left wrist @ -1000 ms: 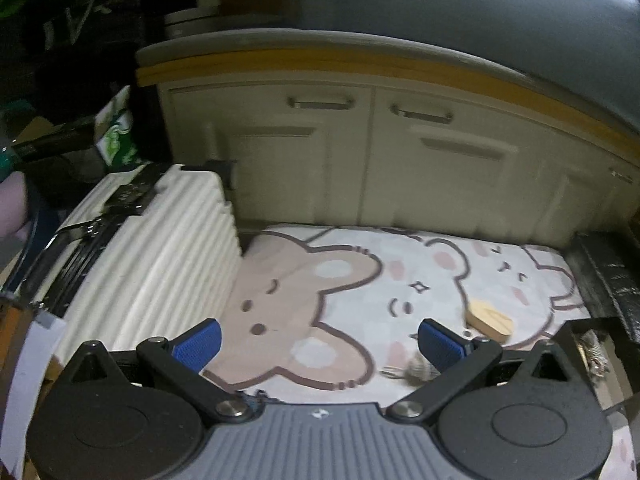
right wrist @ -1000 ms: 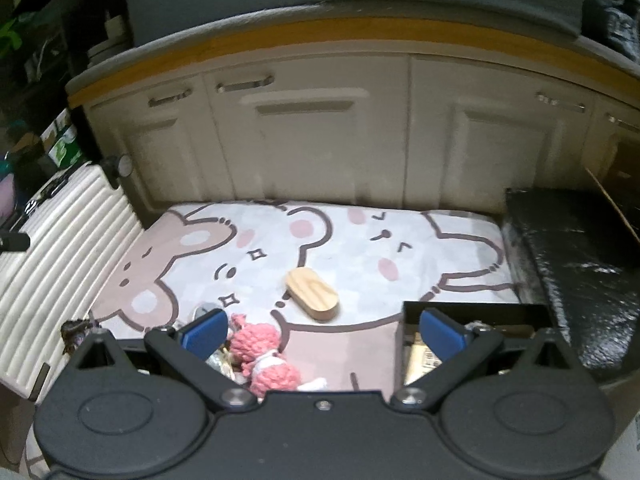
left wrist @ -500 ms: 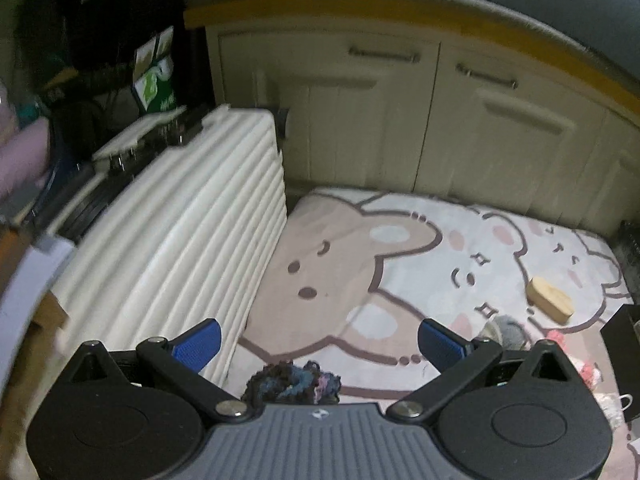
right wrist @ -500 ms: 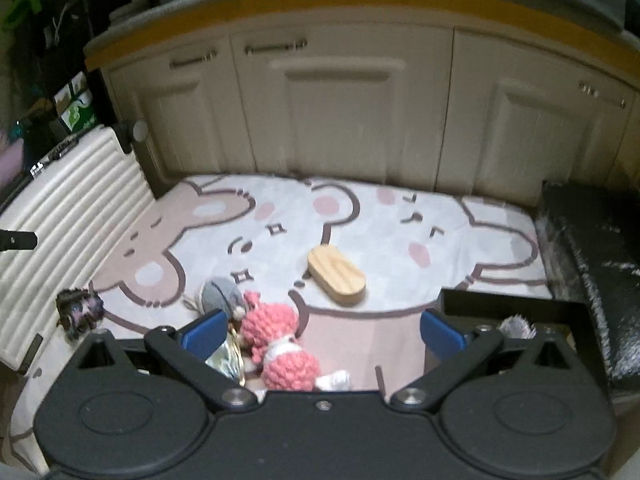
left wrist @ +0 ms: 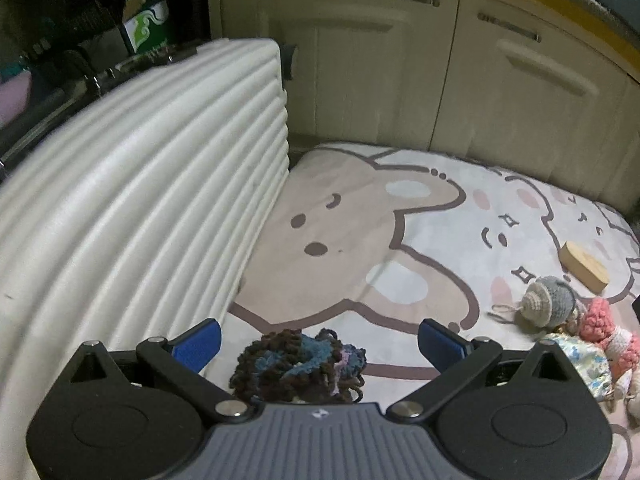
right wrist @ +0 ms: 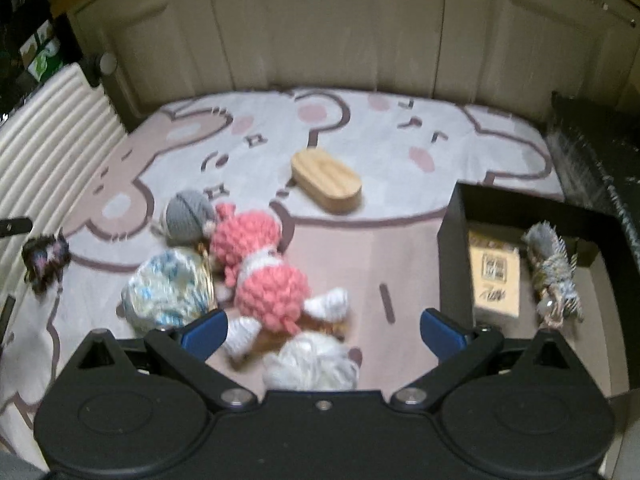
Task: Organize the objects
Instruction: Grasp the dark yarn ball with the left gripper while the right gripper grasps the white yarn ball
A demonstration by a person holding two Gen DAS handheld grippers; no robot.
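Note:
My left gripper (left wrist: 320, 338) is open just above a dark brown and blue yarn scrunchie (left wrist: 298, 364) on the cartoon mat (left wrist: 360, 216); it also shows in the right wrist view (right wrist: 44, 260). My right gripper (right wrist: 322, 330) is open over a pink crocheted doll (right wrist: 260, 268) and a white fluffy ball (right wrist: 312, 366). Beside them lie a grey crocheted toy (right wrist: 188, 216), a blue-white floral pouch (right wrist: 168, 288) and a wooden oval block (right wrist: 326, 176). A black box (right wrist: 520, 232) at the right holds a yellow card (right wrist: 494, 276) and a grey tassel item (right wrist: 554, 272).
A white ribbed suitcase (left wrist: 132, 184) lies along the mat's left side. Cream cabinet doors (right wrist: 340, 28) stand behind the mat. A black bag (right wrist: 592, 152) lies at the far right.
Both grippers moved down and forward toward the mat. The left one swung left over the scrunchie. The right one came over the pink doll and the white ball came into view.

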